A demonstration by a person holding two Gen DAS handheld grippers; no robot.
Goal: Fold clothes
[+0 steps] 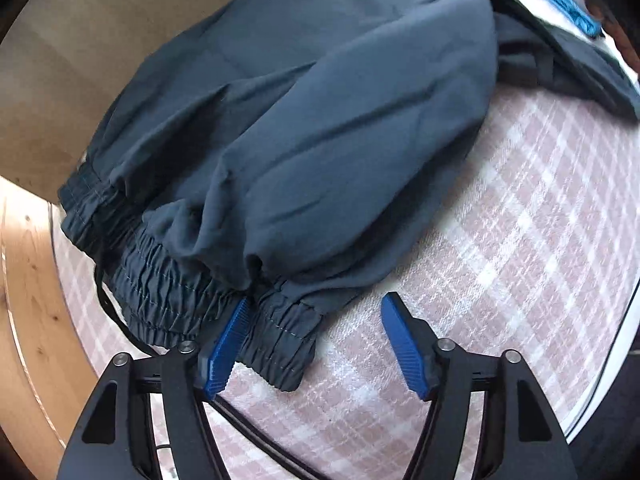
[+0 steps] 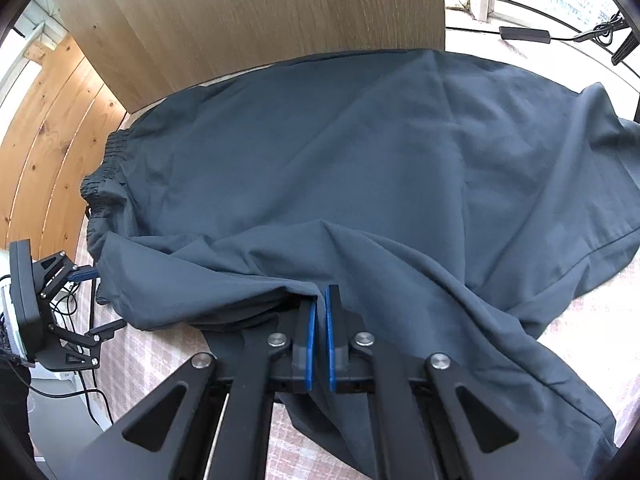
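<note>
A dark blue-grey garment [image 1: 320,120] with an elastic waistband [image 1: 160,280] lies bunched on a pink checked cloth [image 1: 520,240]. My left gripper [image 1: 316,300] is open and points down at the waistband's corner. Its left pad [image 1: 226,340] touches the gathered edge, and its right pad [image 1: 404,344] stands apart over bare cloth. In the right wrist view the same garment [image 2: 360,160] spreads wide. My right gripper [image 2: 320,296] is shut on a raised fold of it near the front edge. The left gripper [image 2: 104,300] appears at the far left, beside the waistband [image 2: 104,168].
A wooden panel [image 2: 240,20] stands right behind the garment, with pine boards [image 2: 48,140] to its left. A black cable [image 1: 108,312] runs under the waistband. A power adapter [image 2: 524,34] lies on the window sill at the back right. Checked cloth [image 2: 160,360] shows in front.
</note>
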